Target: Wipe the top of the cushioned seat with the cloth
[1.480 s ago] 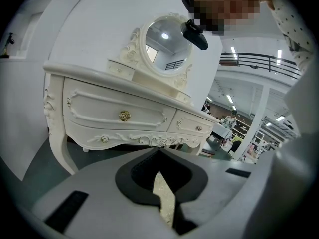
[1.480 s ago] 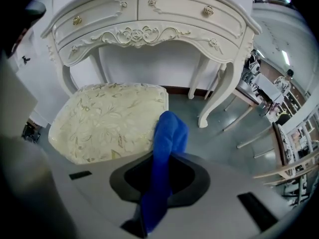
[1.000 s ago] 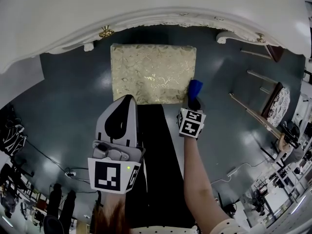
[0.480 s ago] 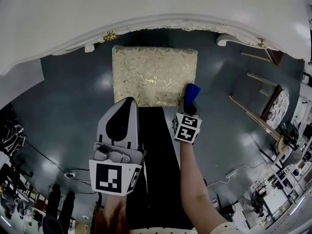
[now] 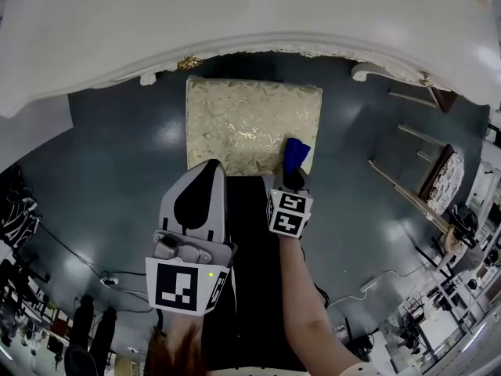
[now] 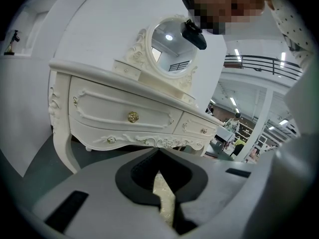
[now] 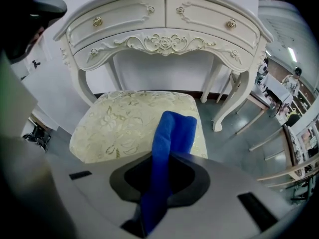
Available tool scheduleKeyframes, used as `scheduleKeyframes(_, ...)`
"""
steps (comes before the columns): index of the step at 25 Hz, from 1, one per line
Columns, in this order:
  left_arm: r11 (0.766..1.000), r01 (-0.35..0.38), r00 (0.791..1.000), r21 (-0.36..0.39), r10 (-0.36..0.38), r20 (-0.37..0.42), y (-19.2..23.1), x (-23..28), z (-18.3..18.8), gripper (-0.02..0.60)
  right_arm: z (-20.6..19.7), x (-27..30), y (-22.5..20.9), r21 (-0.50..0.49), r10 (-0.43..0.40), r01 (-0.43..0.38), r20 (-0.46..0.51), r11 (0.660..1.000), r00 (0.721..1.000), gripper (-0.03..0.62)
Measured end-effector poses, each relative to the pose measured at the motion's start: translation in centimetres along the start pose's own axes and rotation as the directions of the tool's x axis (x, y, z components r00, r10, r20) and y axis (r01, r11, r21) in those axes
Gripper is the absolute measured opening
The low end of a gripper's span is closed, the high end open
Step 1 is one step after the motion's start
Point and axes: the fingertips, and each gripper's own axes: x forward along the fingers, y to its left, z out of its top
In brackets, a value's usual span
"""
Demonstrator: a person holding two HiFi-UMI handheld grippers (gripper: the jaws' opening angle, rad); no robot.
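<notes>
The cushioned seat (image 5: 249,124) is a square stool with cream and gold floral fabric, standing on the dark floor before the dressing table; it also fills the middle of the right gripper view (image 7: 129,123). My right gripper (image 5: 291,180) is shut on the blue cloth (image 5: 295,154), which sticks out over the seat's near right corner; the blue cloth (image 7: 167,148) hangs above the fabric there. My left gripper (image 5: 205,171) is shut with nothing in it, held near the seat's front edge, a sliver of cushion (image 6: 164,198) showing through its notch.
A white carved dressing table (image 5: 235,30) curves across the far side, its drawers (image 6: 124,116) and oval mirror (image 6: 169,49) in the left gripper view. Its legs (image 7: 224,103) flank the seat. Wooden chair frames (image 5: 423,163) stand at right; cables (image 5: 86,265) lie on the floor.
My right gripper has moved left and toward the seat's near edge, carrying the blue cloth over the near right corner. The left gripper has hardly moved.
</notes>
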Motion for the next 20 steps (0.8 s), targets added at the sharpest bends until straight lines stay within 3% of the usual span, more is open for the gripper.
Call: scheduleKeyframes(20,1.000,-0.027,0.999,-0.014,0.028,0.022,1.6,-1.2,0.4,-0.002,0.3,0.0,3.7,-0.018,0.051,-0.051,0.000,0.999,0.999,0.061)
